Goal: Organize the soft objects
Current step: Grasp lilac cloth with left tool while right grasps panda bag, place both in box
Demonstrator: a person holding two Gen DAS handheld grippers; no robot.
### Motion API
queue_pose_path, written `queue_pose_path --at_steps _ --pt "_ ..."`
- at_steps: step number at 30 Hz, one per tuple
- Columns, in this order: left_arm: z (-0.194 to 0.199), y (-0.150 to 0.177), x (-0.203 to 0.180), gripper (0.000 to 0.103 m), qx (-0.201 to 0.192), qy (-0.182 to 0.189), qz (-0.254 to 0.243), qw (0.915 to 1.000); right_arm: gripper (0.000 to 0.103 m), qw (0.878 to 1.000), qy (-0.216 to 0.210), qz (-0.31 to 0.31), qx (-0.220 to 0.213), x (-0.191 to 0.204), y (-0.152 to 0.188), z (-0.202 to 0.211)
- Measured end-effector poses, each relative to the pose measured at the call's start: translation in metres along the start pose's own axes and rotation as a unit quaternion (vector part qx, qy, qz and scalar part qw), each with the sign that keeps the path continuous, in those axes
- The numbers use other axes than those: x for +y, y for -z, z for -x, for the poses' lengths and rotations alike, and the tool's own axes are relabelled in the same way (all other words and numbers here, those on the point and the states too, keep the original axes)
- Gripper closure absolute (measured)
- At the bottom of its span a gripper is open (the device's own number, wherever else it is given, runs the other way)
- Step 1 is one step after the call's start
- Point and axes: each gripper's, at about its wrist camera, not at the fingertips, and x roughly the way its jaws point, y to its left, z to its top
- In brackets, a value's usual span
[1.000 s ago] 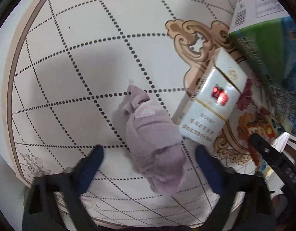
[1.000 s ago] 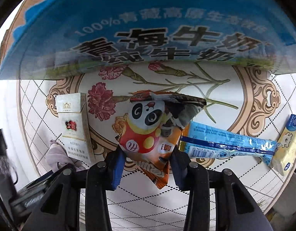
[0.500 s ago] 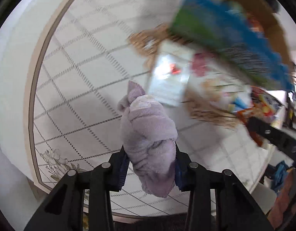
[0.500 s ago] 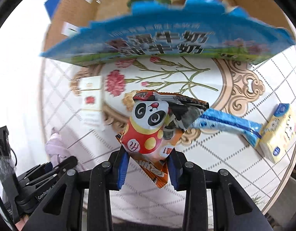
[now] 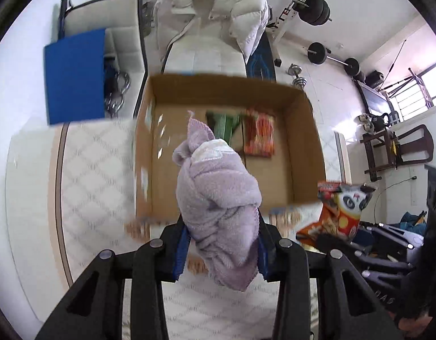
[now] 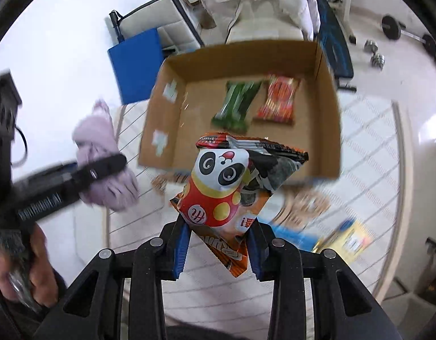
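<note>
My left gripper [image 5: 221, 250] is shut on a rolled lilac towel [image 5: 218, 195] and holds it in the air in front of the open cardboard box [image 5: 308, 147]. My right gripper [image 6: 216, 250] is shut on a panda snack bag [image 6: 229, 192], also lifted, just before the box [image 6: 328, 113]. The towel [image 6: 104, 155] and the left gripper show at the left of the right wrist view. The panda bag [image 5: 340, 209] shows at the right of the left wrist view. A green packet [image 6: 236, 104] and a red packet [image 6: 279, 100] lie inside the box.
The box stands on a round patterned table [image 6: 368, 153]. A blue packet [image 6: 294, 236] and a yellow tissue pack [image 6: 345, 240] lie on the table at the right. A chair with a white coat [image 5: 218, 8], a blue board [image 5: 76, 76] and weights stand beyond.
My left gripper closed on the towel and lifted it off the table. Both grippers rose and tilted up, so the box's inside now shows. The right gripper kept the panda bag.
</note>
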Motion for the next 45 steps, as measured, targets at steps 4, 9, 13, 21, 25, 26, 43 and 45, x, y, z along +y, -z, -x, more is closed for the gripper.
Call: queue_pose_path --at_steps 4,9,13,21,25,26,43,45 --pt "-0.039 -0.048 0.008 0.067 0.023 -0.013 -0.004 0.9996 0.065 0.999 0.019 0.011 0.031 -0.018 -0.046 -0.029" --pt "-0.093 -0.085 0.009 0.067 0.069 -0.023 -0.004 0.9973 0.065 0.996 0.034 0.009 0.085 -0.044 -0.084 -0.081" --pt "-0.134 -0.102 0.014 0.067 0.101 -0.034 -0.004 0.9943 0.065 0.992 0.043 0.002 0.116 -0.06 -0.094 -0.118" --pt "-0.173 -0.126 0.029 0.067 0.124 -0.05 0.014 0.991 0.065 0.987 0.058 -0.011 0.147 -0.072 -0.099 -0.158" --pt "-0.175 -0.134 0.037 0.064 0.127 -0.066 0.034 0.9891 0.063 0.984 0.051 -0.022 0.167 -0.074 -0.104 -0.169" --pt "-0.176 -0.137 0.039 0.063 0.129 -0.064 0.036 0.9889 0.058 0.984 0.053 -0.025 0.167 -0.075 -0.105 -0.168" --pt "-0.092 -0.08 0.026 0.011 0.065 -0.053 0.006 0.9964 0.01 0.99 0.113 -0.033 0.075 -0.037 -0.073 -0.106" --pt "-0.081 -0.063 0.023 0.011 0.054 -0.053 0.004 0.9972 0.007 0.99 0.12 -0.041 0.063 -0.035 -0.063 -0.098"
